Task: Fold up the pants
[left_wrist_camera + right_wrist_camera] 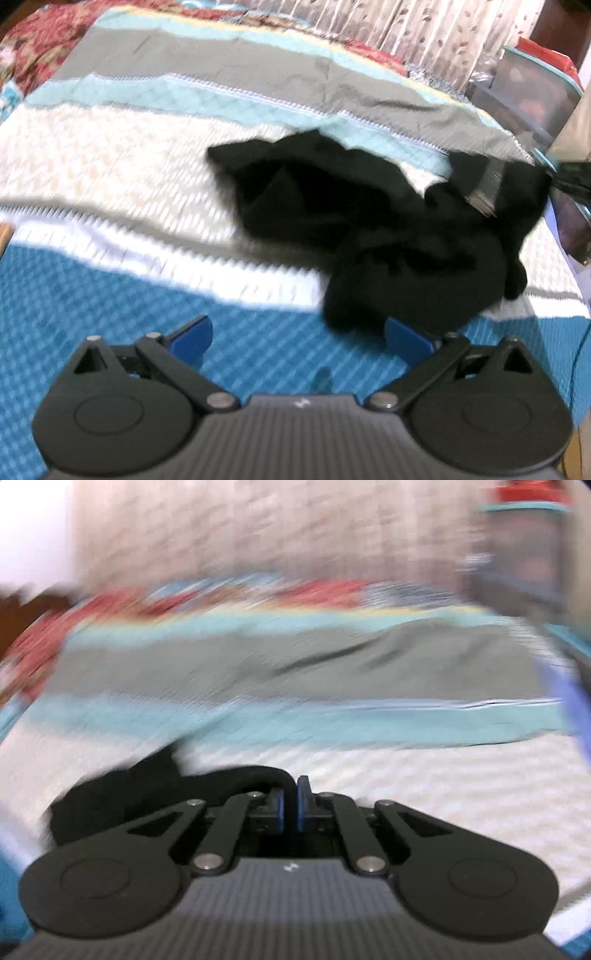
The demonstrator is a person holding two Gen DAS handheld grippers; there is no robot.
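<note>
Black pants (pixel 388 229) lie crumpled on the striped bedspread (pixel 110 155), right of centre in the left wrist view. My left gripper (pixel 299 338) is open and empty, just in front of the pants' near edge. My right gripper (pixel 290 805) is shut on an edge of the black pants (pixel 155 794), which trail off to its left; this view is badly blurred. In the left wrist view the right gripper (pixel 554 177) shows at the far right edge, holding the pants' far end.
The bed is covered by a quilt with blue, white, teal and grey bands (pixel 332 672). A red floral cover (pixel 40 40) lies at the back. A curtain (pixel 424 29) and a plastic storage box (pixel 532 85) stand behind the bed at the right.
</note>
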